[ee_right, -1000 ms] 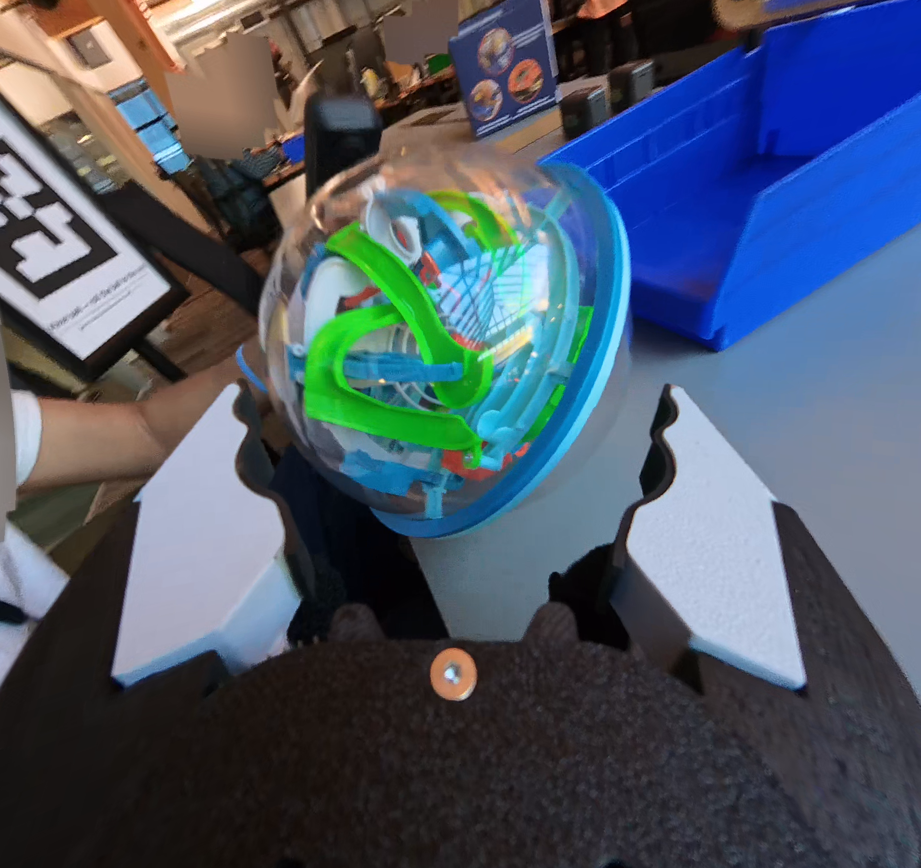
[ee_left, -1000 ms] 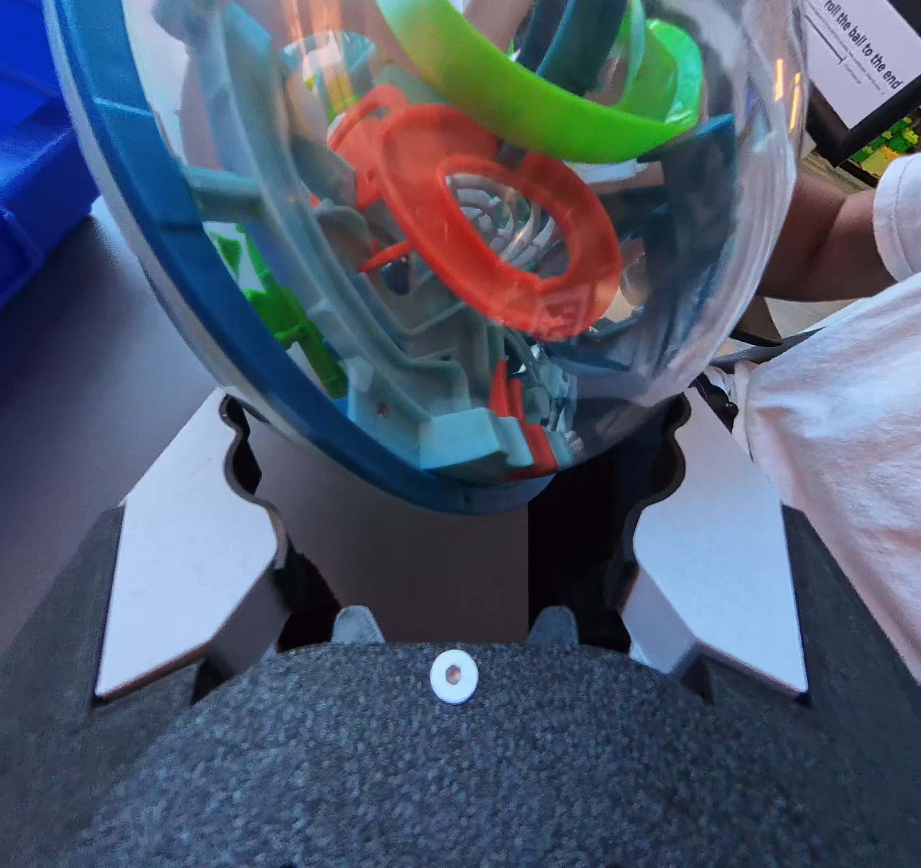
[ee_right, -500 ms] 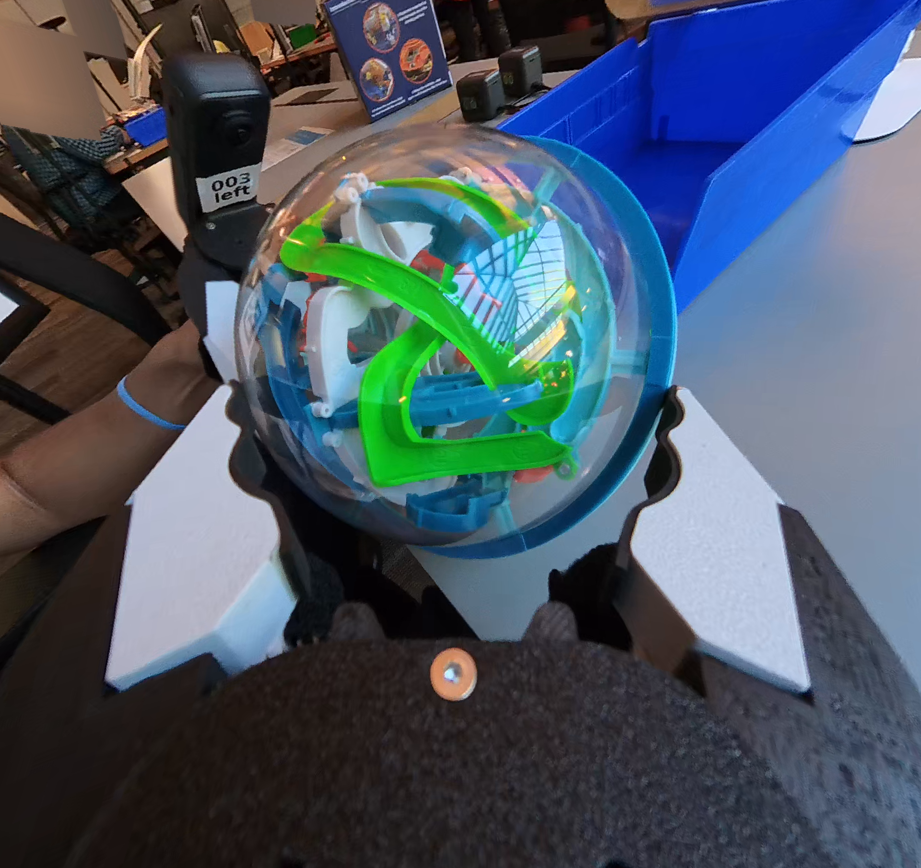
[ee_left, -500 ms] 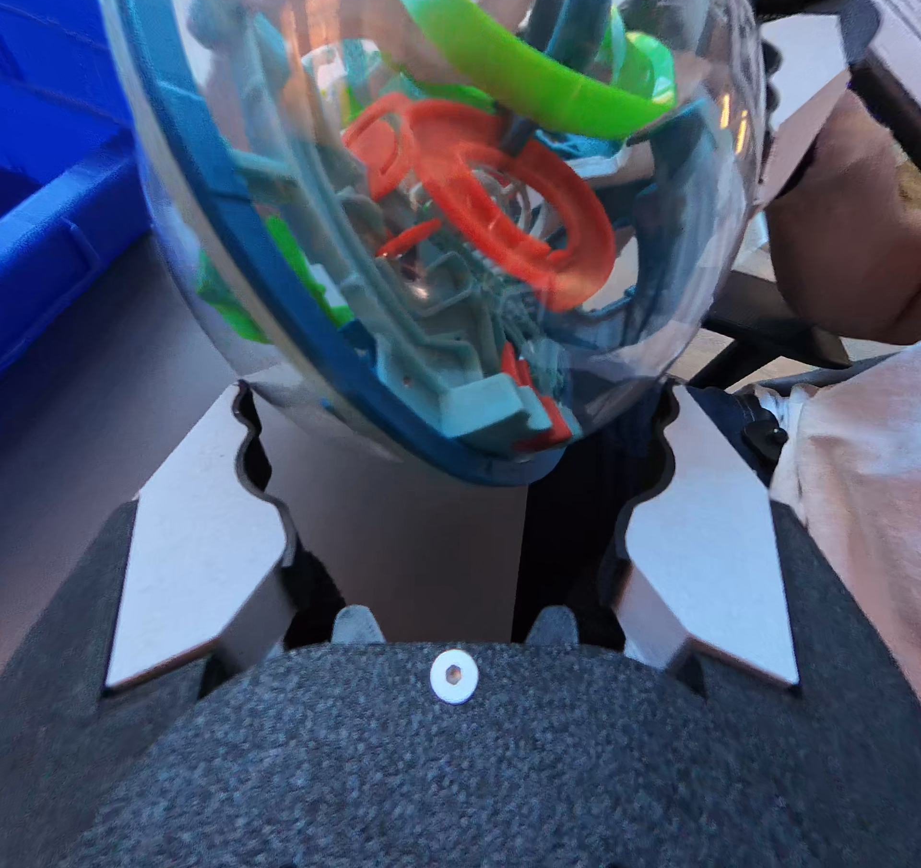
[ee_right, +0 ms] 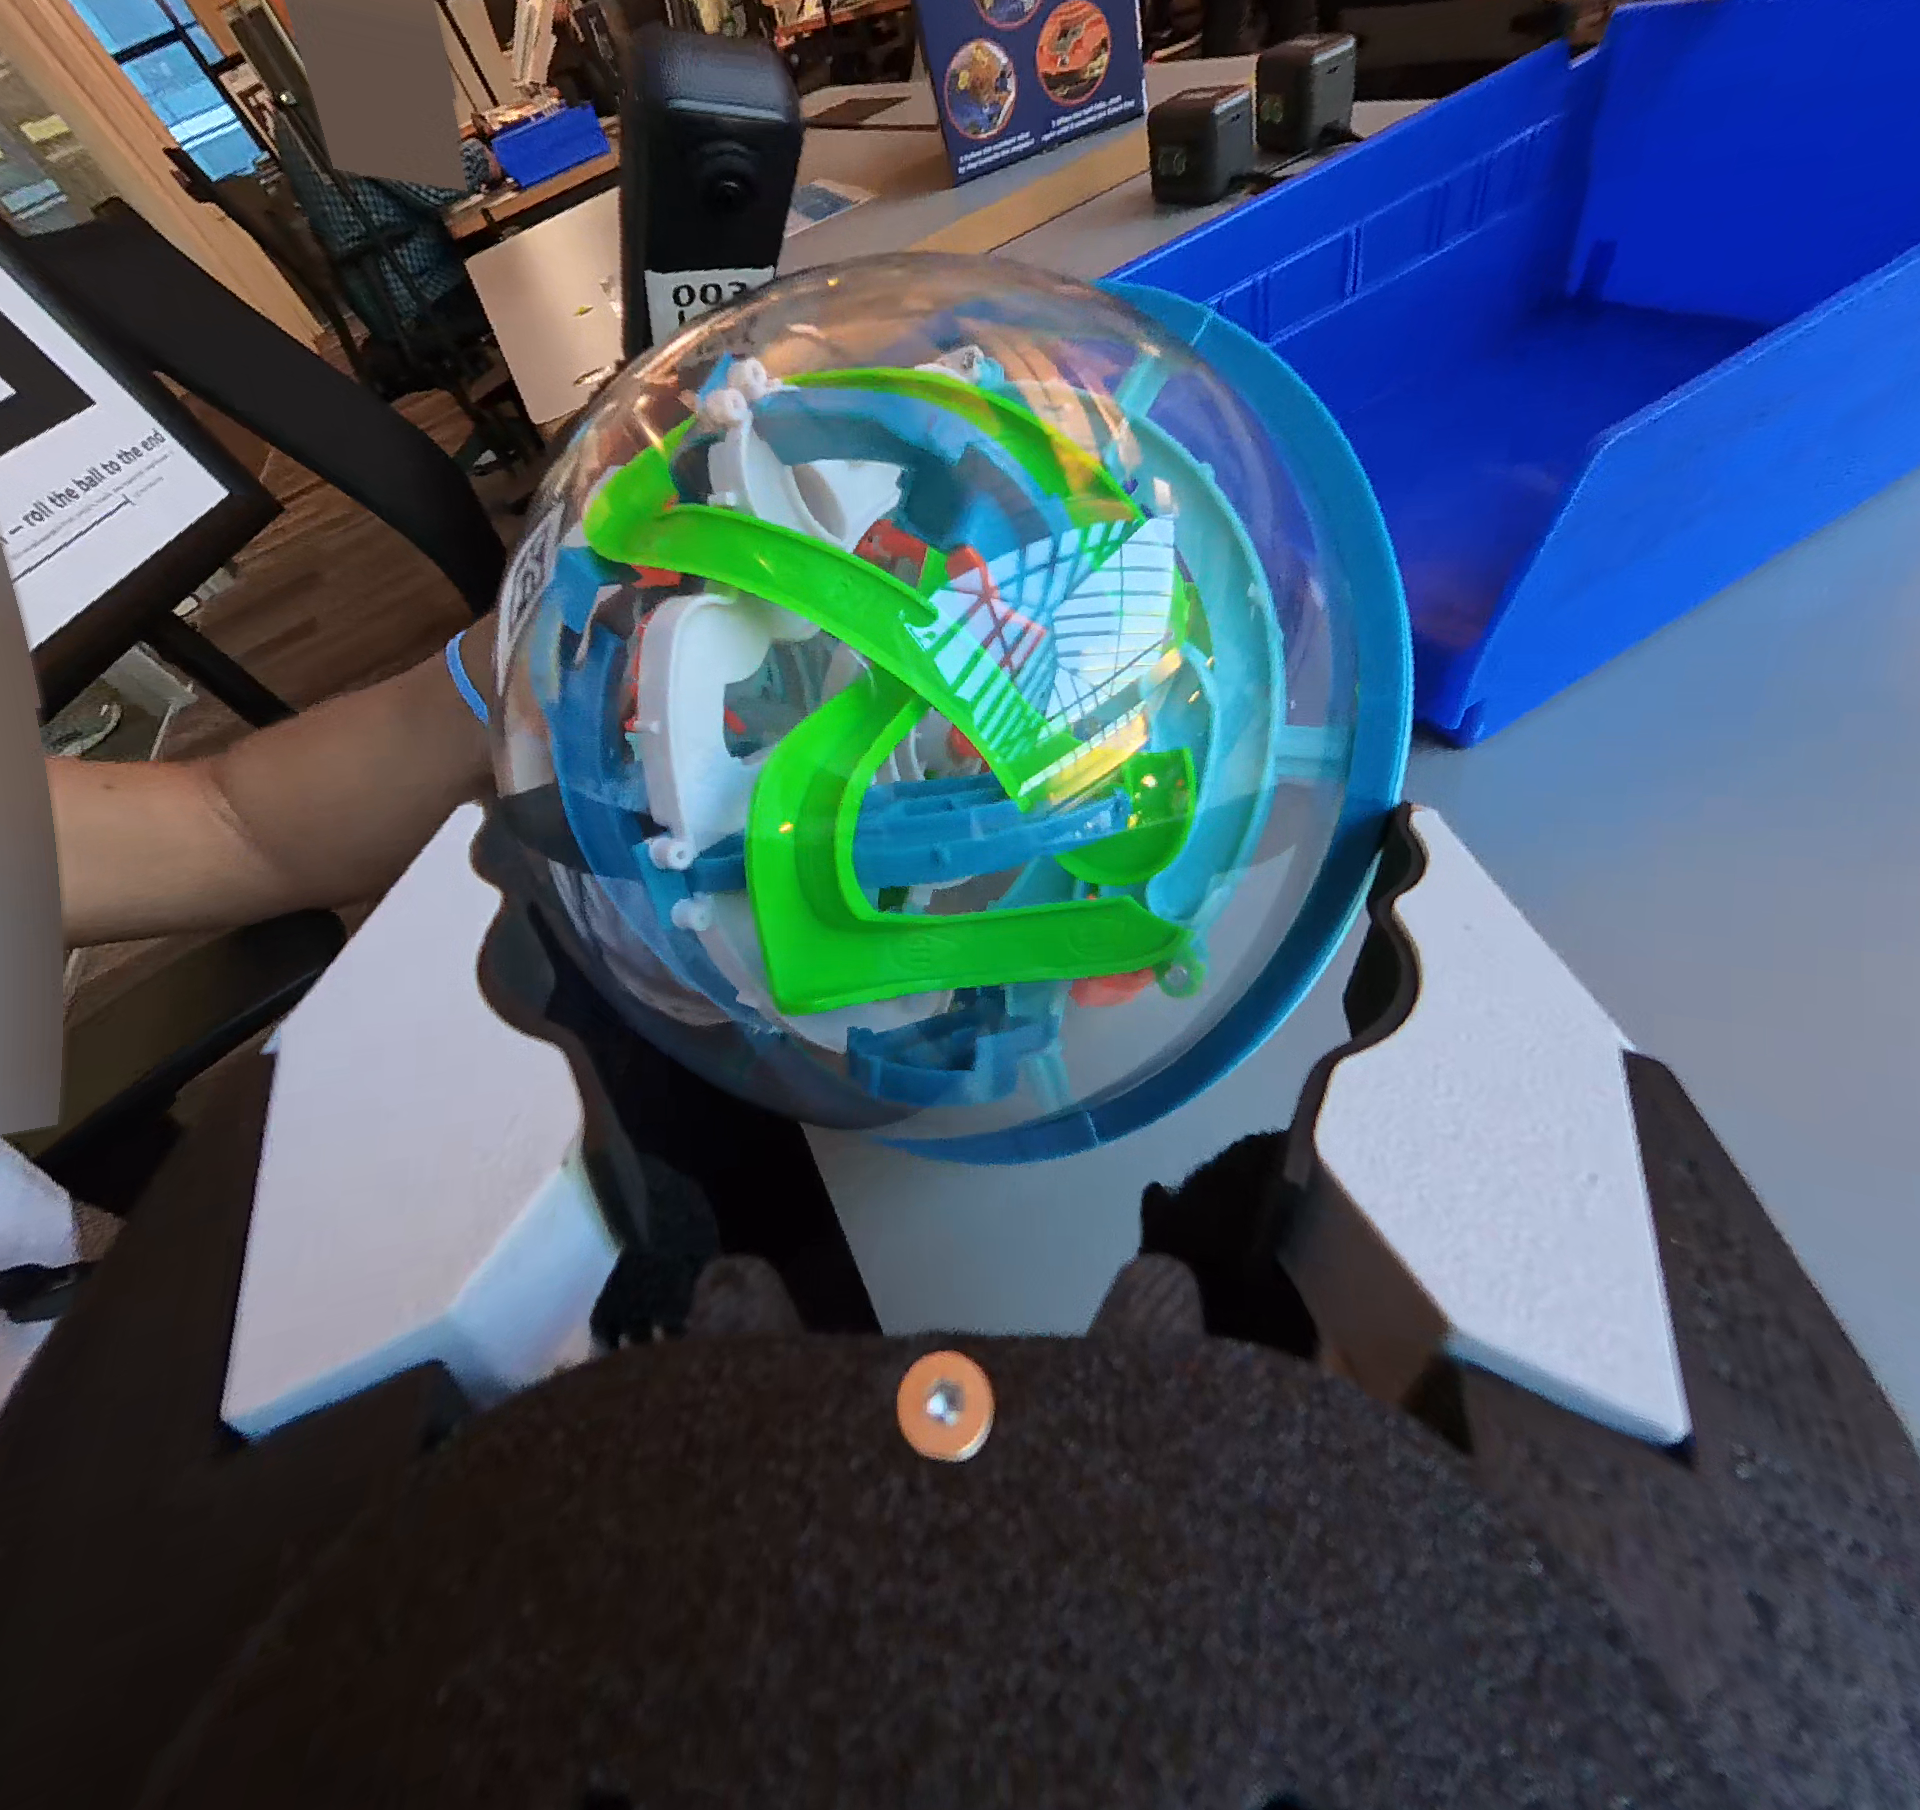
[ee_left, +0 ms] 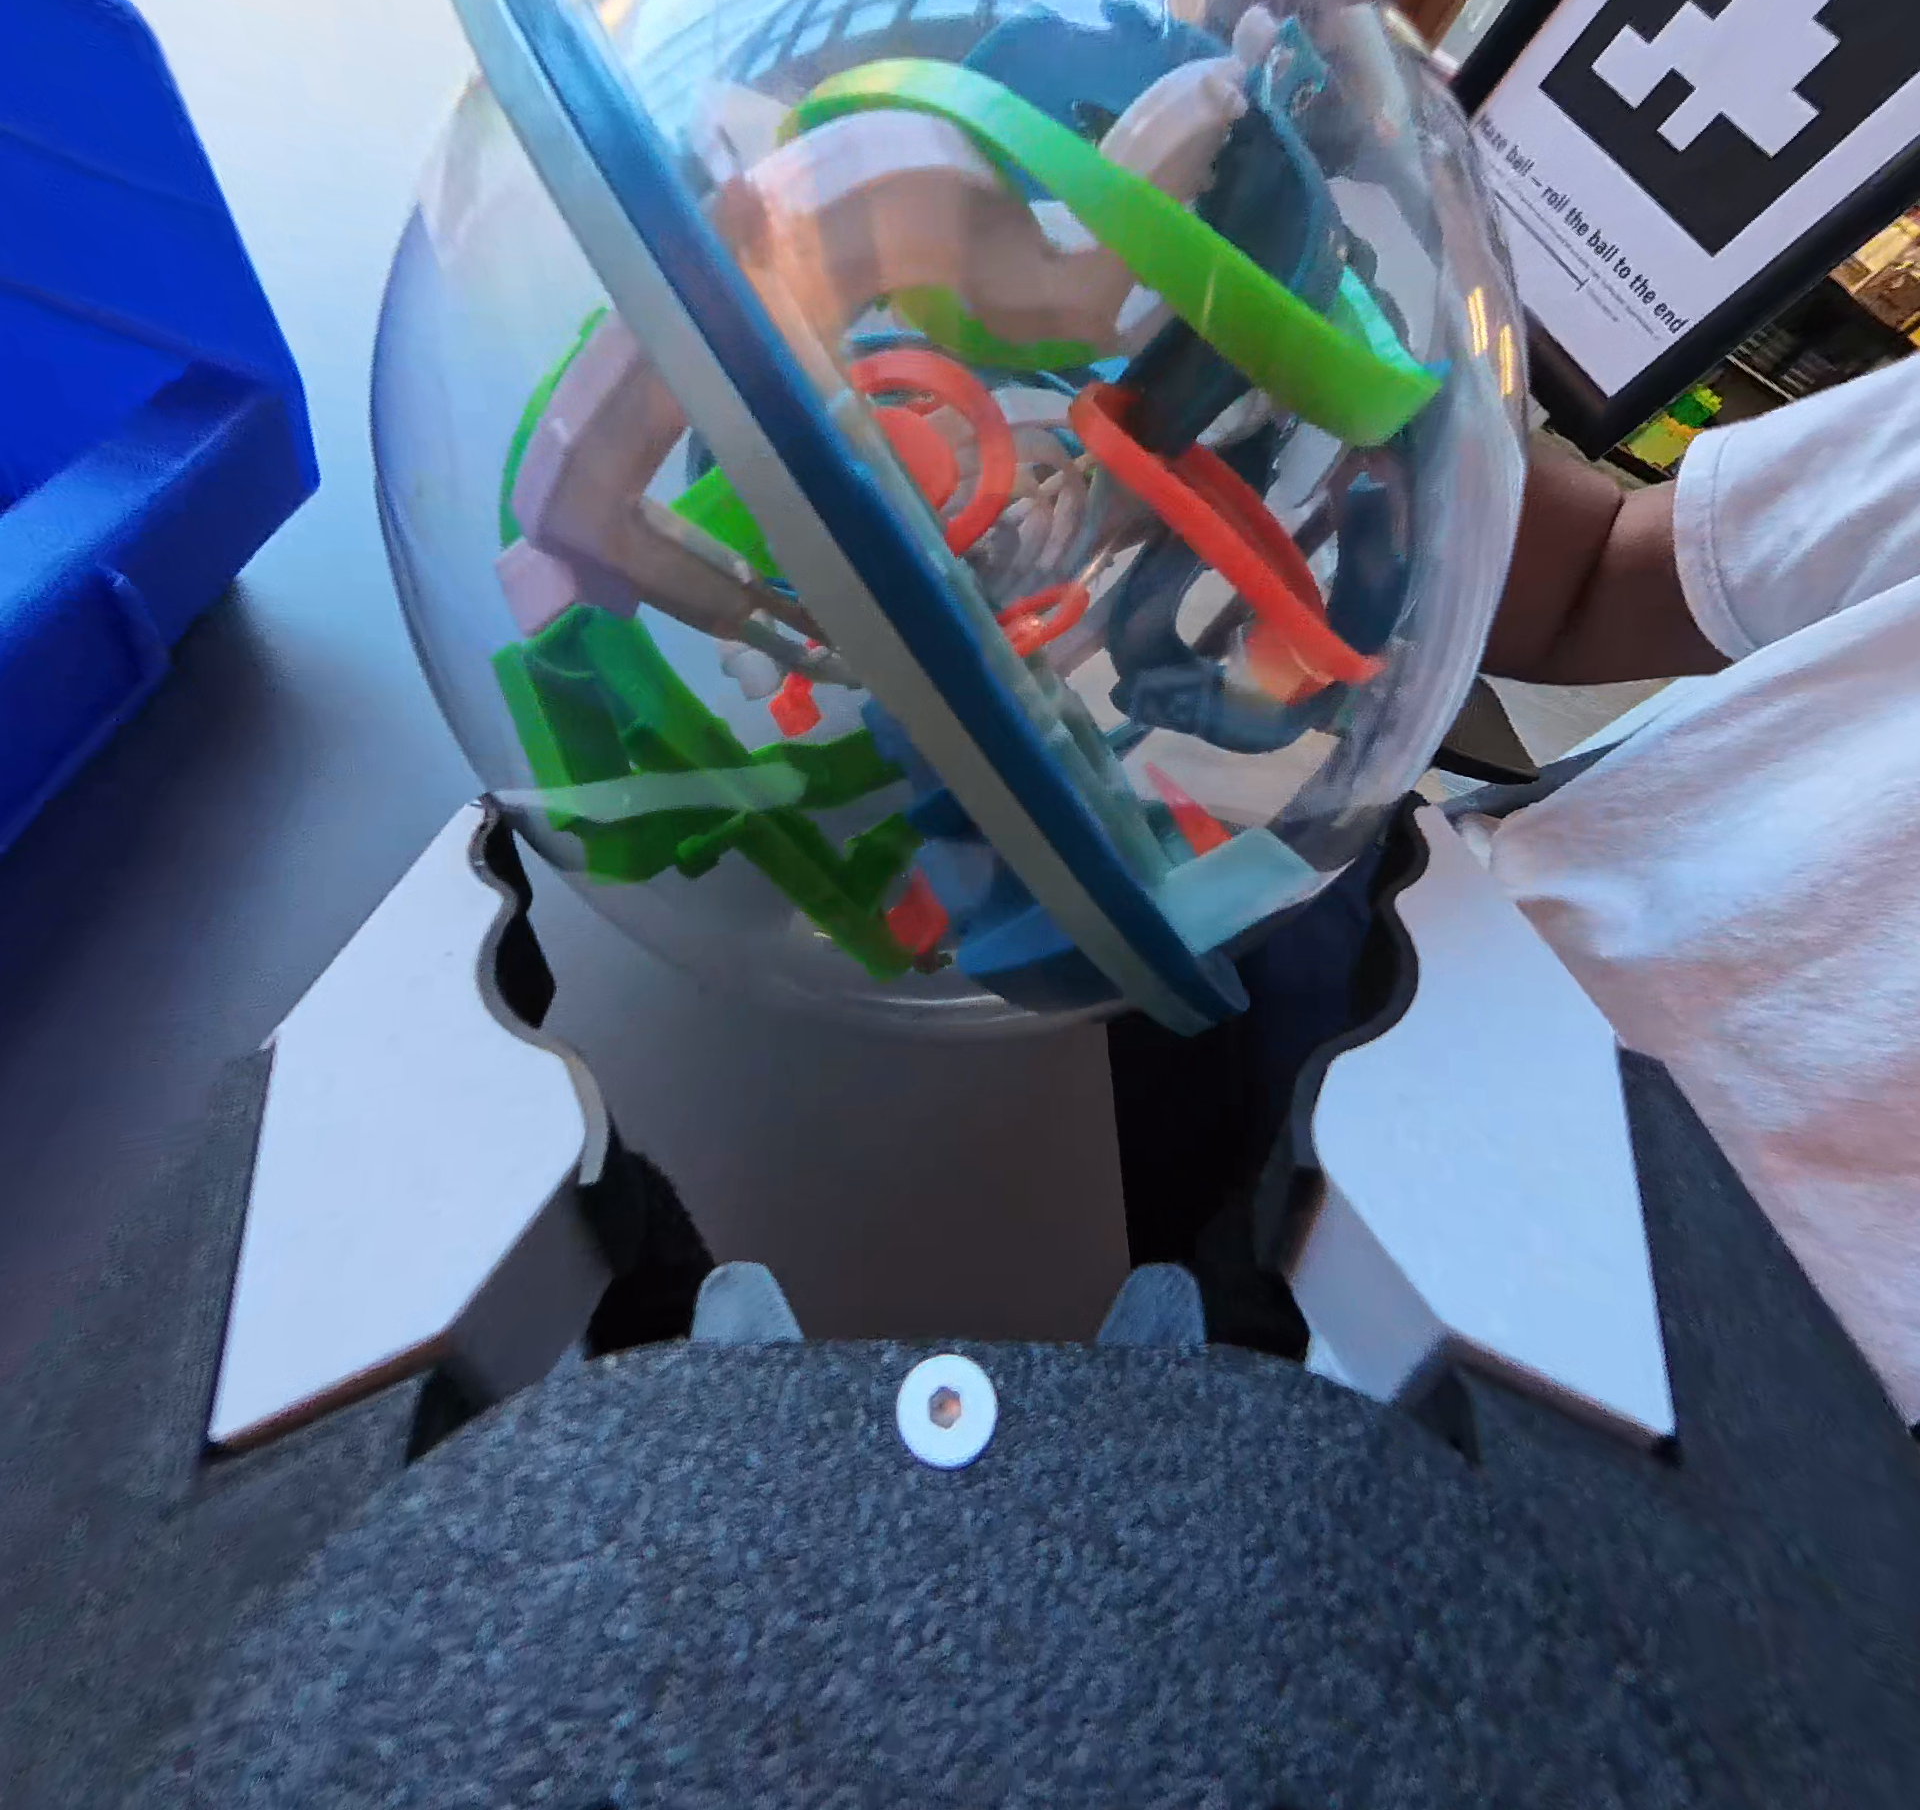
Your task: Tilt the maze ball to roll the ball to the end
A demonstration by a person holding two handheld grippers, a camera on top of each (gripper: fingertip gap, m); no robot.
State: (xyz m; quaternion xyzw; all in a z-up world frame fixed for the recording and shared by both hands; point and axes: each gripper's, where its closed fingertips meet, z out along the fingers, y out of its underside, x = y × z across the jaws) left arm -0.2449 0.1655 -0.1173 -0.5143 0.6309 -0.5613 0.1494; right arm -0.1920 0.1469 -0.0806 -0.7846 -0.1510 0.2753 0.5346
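Note:
The maze ball (ee_left: 935,461) is a clear sphere with a blue equator ring and green, orange, blue and white tracks inside. It sits between my two grippers, which face each other from opposite sides. My left gripper (ee_left: 945,815) is open wide, and both fingertips touch the sphere's lower part. My right gripper (ee_right: 935,825) is also open wide, and the maze ball (ee_right: 935,721) rests against its fingertips. The left gripper's black camera body (ee_right: 707,150) shows behind the sphere. I cannot make out the small ball inside.
A blue bin (ee_right: 1610,410) stands on the grey table (ee_right: 1714,929) beside the sphere; it also shows in the left wrist view (ee_left: 104,410). A framed sign (ee_left: 1714,98) and a black chair (ee_right: 312,430) stand off the table edge. The person's arm (ee_right: 260,804) holds the left gripper.
The sphere has turned between the grippers: its blue ring now runs diagonally across the left wrist view. It has settled closer into the right gripper's fingertips. Both jaw widths look unchanged.

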